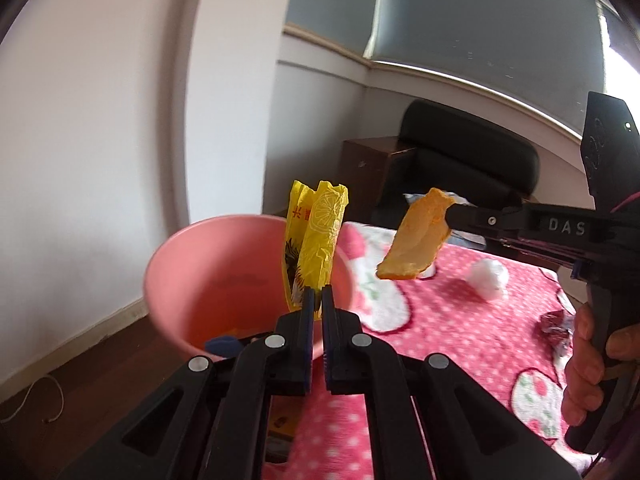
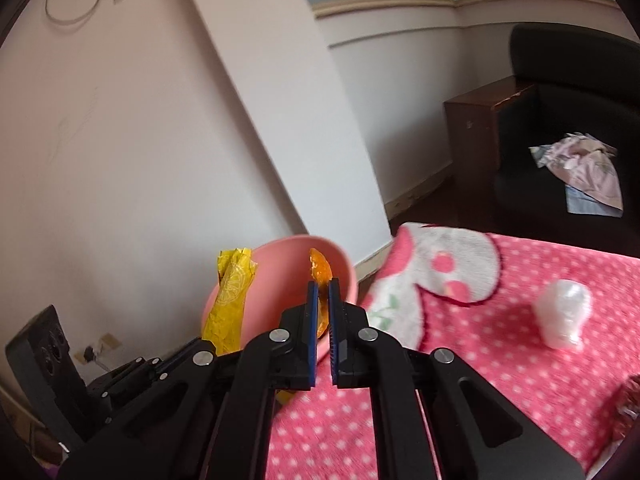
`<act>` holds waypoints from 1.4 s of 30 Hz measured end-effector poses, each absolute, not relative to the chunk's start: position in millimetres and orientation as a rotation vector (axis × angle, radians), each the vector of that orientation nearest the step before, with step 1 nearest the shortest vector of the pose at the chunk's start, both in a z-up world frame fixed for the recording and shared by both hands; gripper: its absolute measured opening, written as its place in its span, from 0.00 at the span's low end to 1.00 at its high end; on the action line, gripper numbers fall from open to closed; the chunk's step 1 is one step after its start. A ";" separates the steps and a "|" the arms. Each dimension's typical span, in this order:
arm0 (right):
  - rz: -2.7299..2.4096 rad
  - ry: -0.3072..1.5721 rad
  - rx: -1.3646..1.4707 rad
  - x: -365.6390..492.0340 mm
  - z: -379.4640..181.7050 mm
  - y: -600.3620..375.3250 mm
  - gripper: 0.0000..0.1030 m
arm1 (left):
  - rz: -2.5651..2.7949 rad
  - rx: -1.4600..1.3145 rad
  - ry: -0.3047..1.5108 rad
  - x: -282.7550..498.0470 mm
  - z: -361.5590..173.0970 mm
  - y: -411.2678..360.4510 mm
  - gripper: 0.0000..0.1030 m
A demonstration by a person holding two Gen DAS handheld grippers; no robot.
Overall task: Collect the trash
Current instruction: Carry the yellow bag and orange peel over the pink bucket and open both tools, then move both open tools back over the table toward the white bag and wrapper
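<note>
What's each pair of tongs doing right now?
Left tongs: closed on the yellow wrapper.
Right tongs: closed on the orange peel.

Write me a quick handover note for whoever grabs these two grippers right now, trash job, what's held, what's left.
Left gripper: shut on a yellow wrapper, held up in front of the pink bin.
Right gripper: shut on an orange peel, out over the pink dotted blanket near the bin.
Done: both pieces picked up; neither is dropped in yet. Something lies at the bin's bottom, too unclear to name.
Left: release both into the bin, then collect the white crumpled wad and the dark red wrapper lying on the blanket.
</note>
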State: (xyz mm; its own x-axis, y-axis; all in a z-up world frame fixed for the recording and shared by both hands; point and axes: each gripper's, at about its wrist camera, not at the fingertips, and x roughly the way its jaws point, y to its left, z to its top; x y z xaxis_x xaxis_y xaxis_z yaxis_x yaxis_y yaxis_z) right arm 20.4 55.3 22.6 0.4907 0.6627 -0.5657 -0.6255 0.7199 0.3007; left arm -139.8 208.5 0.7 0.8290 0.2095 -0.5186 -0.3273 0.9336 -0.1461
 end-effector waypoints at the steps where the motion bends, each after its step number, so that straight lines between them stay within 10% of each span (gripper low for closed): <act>1: 0.785 0.720 0.050 21.0 19.8 61.2 0.05 | 0.294 -0.239 0.526 -140.2 -1.6 213.8 0.03; 17: 0.815 0.859 -0.031 28.1 -23.6 116.7 0.05 | 0.335 -0.332 0.627 -138.4 -39.8 252.5 0.05; 42: 0.807 0.839 0.018 9.0 -12.7 64.8 0.17 | 0.333 -0.299 0.625 -138.3 -19.3 219.2 0.39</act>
State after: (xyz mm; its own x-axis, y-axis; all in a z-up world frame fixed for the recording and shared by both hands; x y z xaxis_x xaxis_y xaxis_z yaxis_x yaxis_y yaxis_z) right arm 9.0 64.8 -12.7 0.3955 0.6430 -0.6559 -0.6297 0.7097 0.3160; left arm -138.3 219.2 -19.3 0.7614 0.2120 -0.6126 -0.3899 0.9047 -0.1716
